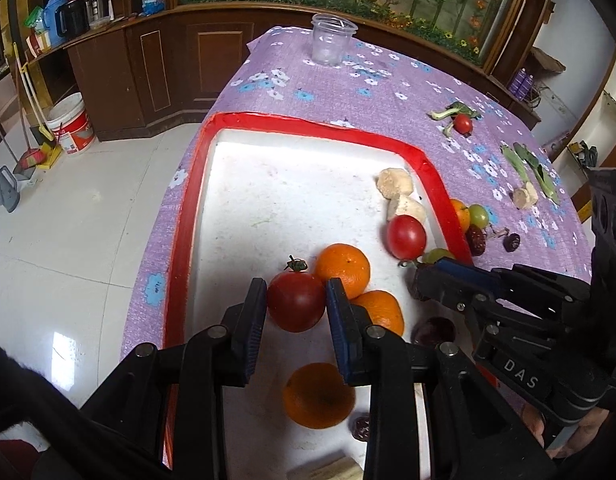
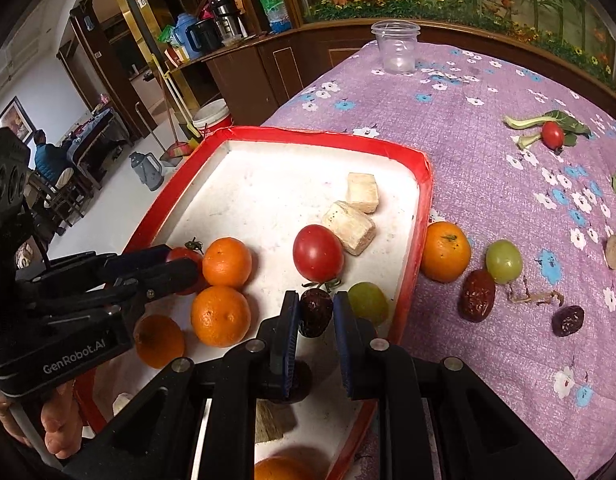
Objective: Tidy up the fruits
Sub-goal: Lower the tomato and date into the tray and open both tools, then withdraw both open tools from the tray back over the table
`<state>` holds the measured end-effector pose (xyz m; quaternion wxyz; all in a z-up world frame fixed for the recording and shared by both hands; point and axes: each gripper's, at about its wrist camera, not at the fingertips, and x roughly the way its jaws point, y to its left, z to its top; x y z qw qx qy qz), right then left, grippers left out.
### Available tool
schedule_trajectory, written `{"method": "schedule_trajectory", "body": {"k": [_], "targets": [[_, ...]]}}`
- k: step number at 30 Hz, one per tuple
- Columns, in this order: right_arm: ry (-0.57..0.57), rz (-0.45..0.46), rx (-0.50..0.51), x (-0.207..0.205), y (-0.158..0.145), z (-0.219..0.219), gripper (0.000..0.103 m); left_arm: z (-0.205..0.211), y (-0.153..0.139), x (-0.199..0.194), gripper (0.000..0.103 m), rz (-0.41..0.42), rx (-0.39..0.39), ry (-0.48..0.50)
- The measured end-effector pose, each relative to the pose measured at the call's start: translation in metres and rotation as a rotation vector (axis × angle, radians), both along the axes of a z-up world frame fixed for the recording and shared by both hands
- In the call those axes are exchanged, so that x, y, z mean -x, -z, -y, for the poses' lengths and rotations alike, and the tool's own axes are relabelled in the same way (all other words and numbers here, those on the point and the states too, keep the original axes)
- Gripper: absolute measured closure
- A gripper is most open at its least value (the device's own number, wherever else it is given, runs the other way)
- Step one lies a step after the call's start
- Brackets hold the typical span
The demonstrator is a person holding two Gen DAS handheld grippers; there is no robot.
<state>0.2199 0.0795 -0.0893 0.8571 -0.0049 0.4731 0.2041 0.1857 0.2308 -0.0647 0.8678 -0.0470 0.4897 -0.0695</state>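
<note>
A red-rimmed white tray (image 2: pixel 423 184) sits on a purple tablecloth (image 2: pixel 467 152) patterned with white and blue flowers, holding orange tangerines (image 2: pixel 226 262), a red tomato (image 2: pixel 317 252), a green grape (image 2: pixel 367 302) and pale beige chunks (image 2: pixel 349 226); black grippers carry blue pads (image 1: pixel 339 304).
</note>
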Motion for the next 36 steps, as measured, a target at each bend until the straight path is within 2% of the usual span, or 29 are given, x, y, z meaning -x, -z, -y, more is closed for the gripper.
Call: {"method": "schedule_trajectory", "body": {"k": [11,12,14,17,20,21,27,34,36], "targets": [[0.005,-0.015,-0.011,-0.003,0.002,0.001,0.082,-0.002,0.000,-0.001,0.074,0.008,0.004,-0.051],[0.003,-0.015,-0.014,-0.004,0.002,0.001,0.081,-0.001,0.000,0.000,0.071,0.010,-0.007,-0.058],[-0.008,-0.015,-0.026,-0.003,0.000,0.001,0.076,0.001,0.000,0.001,0.055,0.020,-0.032,-0.080],[-0.014,0.006,-0.034,0.002,-0.008,0.003,0.064,0.001,-0.005,0.006,0.054,0.047,-0.019,-0.095],[-0.012,0.018,-0.053,0.010,-0.019,0.008,0.061,0.004,-0.013,0.013,0.049,0.076,-0.041,-0.121],[-0.012,0.021,-0.059,0.012,-0.022,0.010,0.057,0.006,-0.017,0.017,0.049,0.086,-0.049,-0.128],[0.014,0.047,-0.082,0.031,-0.042,0.026,0.048,0.020,-0.035,0.034,0.046,0.131,-0.075,-0.154],[0.038,0.063,-0.094,0.051,-0.055,0.044,0.046,0.037,-0.053,0.051,0.046,0.163,-0.088,-0.159],[0.046,0.064,-0.099,0.056,-0.058,0.048,0.042,0.041,-0.058,0.057,0.046,0.175,-0.098,-0.167]]}}
